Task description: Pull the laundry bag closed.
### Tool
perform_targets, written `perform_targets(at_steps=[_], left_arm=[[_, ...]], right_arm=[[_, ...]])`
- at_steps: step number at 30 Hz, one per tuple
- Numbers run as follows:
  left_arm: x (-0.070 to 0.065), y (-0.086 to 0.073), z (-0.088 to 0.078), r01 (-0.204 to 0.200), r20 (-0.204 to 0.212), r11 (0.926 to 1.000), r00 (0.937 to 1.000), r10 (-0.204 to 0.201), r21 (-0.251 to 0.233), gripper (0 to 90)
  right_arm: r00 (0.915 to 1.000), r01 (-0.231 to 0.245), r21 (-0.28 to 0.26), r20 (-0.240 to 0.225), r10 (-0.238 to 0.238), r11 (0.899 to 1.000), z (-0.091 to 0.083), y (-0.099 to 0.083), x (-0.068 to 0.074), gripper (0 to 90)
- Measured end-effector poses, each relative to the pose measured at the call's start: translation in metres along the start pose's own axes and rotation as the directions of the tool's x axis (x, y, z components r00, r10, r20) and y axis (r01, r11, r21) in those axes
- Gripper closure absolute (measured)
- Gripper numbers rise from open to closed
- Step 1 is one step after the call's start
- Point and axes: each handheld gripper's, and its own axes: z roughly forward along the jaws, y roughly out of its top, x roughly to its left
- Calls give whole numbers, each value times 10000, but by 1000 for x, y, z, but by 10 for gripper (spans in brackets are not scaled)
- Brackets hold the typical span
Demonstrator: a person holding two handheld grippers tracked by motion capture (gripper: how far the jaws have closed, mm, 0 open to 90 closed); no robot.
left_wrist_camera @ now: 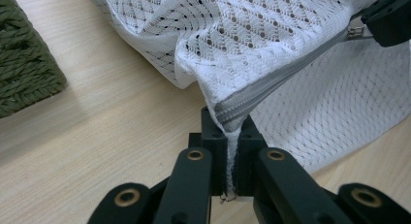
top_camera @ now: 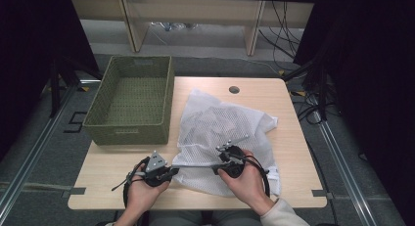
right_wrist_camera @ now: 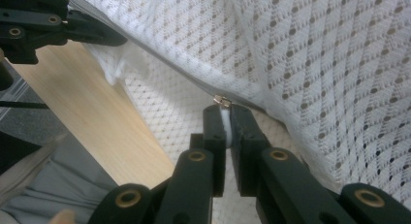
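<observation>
A white mesh laundry bag (top_camera: 222, 121) lies crumpled on the wooden table (top_camera: 288, 152), right of centre. My left gripper (top_camera: 174, 171) is shut on the bag's near-left corner, at the end of the grey zipper (left_wrist_camera: 291, 64); the cloth is pinched between the pads of my left gripper (left_wrist_camera: 228, 127). My right gripper (top_camera: 216, 168) is shut on the small metal zipper pull (right_wrist_camera: 222, 101), a short way along the same zipper. In the right gripper view the jaws of my right gripper (right_wrist_camera: 225, 115) pinch the white tab below the pull. The zipper stretches taut between both grippers.
A green woven basket (top_camera: 132, 99) stands empty at the table's back left, overhanging the edge. A round cable hole (top_camera: 234, 89) sits near the far edge. Bare wood shows in front of the basket. Shelving legs and cables lie on the floor beyond.
</observation>
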Motion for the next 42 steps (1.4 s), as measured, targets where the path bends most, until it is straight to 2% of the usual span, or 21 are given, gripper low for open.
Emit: perform_targets(at_steps=[2,5,6,9,16,17,21,24,25,26,28,29,31,32,34,35,37,38,39,40,42], left_arm=[[0,0,2,21,62,9997,10000,-19,-251,867],[-1,0,2,64,141,9996,9999,-60,-268,867],[1,0,2,-203,73,9997,9998,204,-125,867],[-1,0,1,85,-4,9998,10000,-85,-162,867],[1,0,1,-143,36,9998,9999,143,-102,867],[1,0,1,-105,52,9999,9999,106,-89,867],[0,0,0,-25,-27,10000,10000,25,-31,867],[0,0,1,-35,48,9999,10000,35,-146,867],[2,0,1,-334,-61,9994,9994,334,-52,867],[3,0,1,-424,-53,9991,9991,425,20,867],[2,0,1,-291,-89,9996,9995,291,-24,867],[0,0,1,-45,15,9999,10000,45,-149,867],[-1,0,2,79,44,9996,10000,-78,-254,867],[-1,0,2,98,46,9996,9999,-96,-270,867],[-1,0,2,104,4,9998,9999,-104,-191,868],[0,0,0,-56,-66,10000,10000,56,-4,867],[0,0,0,-42,-55,10000,10000,42,-19,867],[-1,0,1,97,-31,9998,9999,-98,-158,867],[0,0,2,-55,26,9999,10000,56,-152,867],[1,0,1,-174,-55,9998,9998,174,-45,867],[1,0,1,-156,-14,9998,9999,156,-80,867]], right_arm=[[9998,-188,42,23,188,9998,0,-1,0,869],[9998,-214,29,18,214,9998,0,-2,-1,869],[9998,-200,30,3,200,9998,-1,-3,-1,869],[9998,-177,83,22,176,9998,-1,-3,-1,870],[9992,-396,102,94,395,9992,-3,-4,-2,869],[9998,-188,20,121,187,9998,-2,-4,-4,869],[9999,-138,12,100,138,9999,-3,-5,-6,869],[9993,-335,-42,169,336,9994,-5,-6,-6,870],[9990,-421,-40,140,421,9991,-5,-7,-6,870],[9994,-282,-59,214,283,9996,-5,-7,-7,869],[9990,-405,-18,190,405,9992,-5,-7,-6,870],[9991,-399,-20,168,400,9992,-5,-7,-6,869],[9996,-229,-66,189,230,9997,-5,-7,-7,870],[9993,-309,-55,212,310,9995,-6,-7,-7,870],[9989,-398,-56,230,399,9992,-6,-7,-6,870],[9988,-420,-60,250,421,9991,-6,-7,-6,869],[9990,-388,-67,200,389,9992,-7,-8,-7,870],[9993,-300,-91,212,301,9995,-6,-8,-8,870],[9986,-458,-73,275,460,9989,-7,-9,-7,869],[9991,-290,-109,300,293,9995,-7,-9,-8,870],[9983,-459,-47,353,461,9989,-9,-9,-7,870]])
